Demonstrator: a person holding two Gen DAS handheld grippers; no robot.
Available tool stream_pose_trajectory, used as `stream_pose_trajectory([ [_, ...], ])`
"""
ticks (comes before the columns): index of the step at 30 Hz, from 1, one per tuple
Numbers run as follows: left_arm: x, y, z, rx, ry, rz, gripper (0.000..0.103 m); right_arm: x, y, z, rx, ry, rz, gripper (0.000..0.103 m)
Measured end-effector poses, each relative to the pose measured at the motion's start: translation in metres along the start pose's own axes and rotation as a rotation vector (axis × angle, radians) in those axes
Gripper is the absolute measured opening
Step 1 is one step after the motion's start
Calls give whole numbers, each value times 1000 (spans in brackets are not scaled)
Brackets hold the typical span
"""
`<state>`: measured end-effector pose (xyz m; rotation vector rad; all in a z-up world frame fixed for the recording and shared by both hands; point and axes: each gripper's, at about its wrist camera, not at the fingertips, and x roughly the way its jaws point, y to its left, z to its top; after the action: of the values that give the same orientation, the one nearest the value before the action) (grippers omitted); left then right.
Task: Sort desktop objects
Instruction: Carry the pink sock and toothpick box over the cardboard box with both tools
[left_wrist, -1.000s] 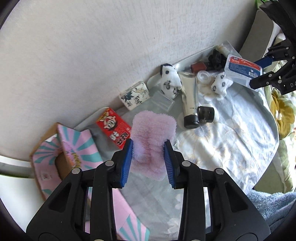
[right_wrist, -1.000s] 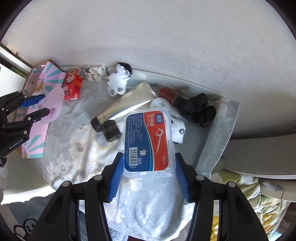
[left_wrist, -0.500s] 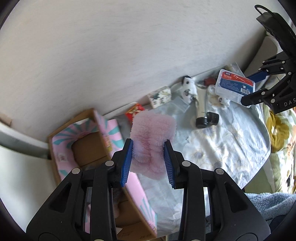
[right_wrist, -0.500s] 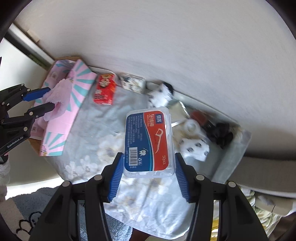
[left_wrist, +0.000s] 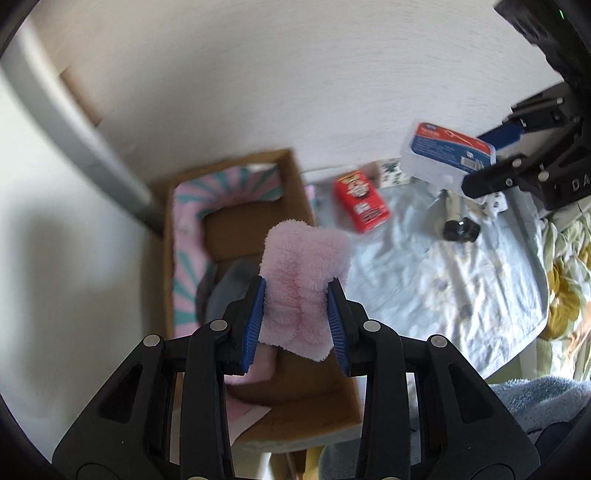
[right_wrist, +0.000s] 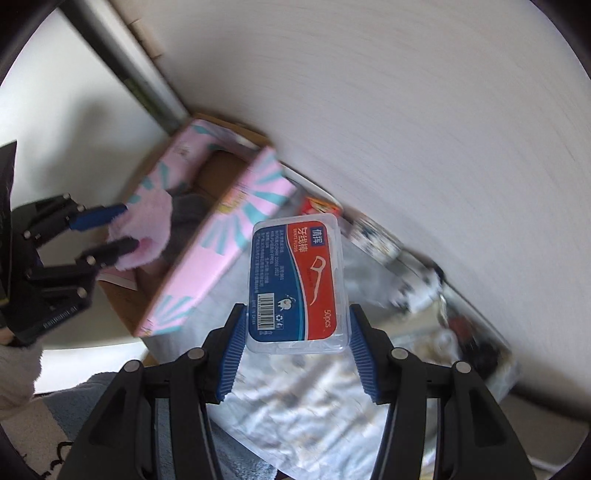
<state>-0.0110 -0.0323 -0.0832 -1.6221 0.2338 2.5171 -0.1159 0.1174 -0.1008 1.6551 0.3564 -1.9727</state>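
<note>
My black left gripper (left_wrist: 296, 320) has ribbed blue fingers (left_wrist: 255, 317), and between them sits a fluffy pale-pink plush cloth (left_wrist: 304, 284). My right gripper (right_wrist: 294, 345) matches it in black and blue, around a clear plastic floss-pick box (right_wrist: 297, 280) with a blue-and-red label, white print and a barcode. The brown cardboard box (left_wrist: 295, 192) has pink flaps with teal sunburst stripes. The pale-blue sheet (left_wrist: 443, 288) shows a faint floral print under a red snack packet (left_wrist: 362, 203).

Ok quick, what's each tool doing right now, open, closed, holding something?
Left tool: closed on the pink fluffy cloth, above the cardboard box.
Right tool: closed on the clear floss pick box.
</note>
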Motion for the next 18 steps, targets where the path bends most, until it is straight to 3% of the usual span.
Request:
stream_pose_trajectory([
  [7,8,27,-29,-86,36,18,30,23,68,49,-130,20,70,50],
  [18,26,46,-61,-159,73,14,30,80,145,82,-270,107,95,50],
])
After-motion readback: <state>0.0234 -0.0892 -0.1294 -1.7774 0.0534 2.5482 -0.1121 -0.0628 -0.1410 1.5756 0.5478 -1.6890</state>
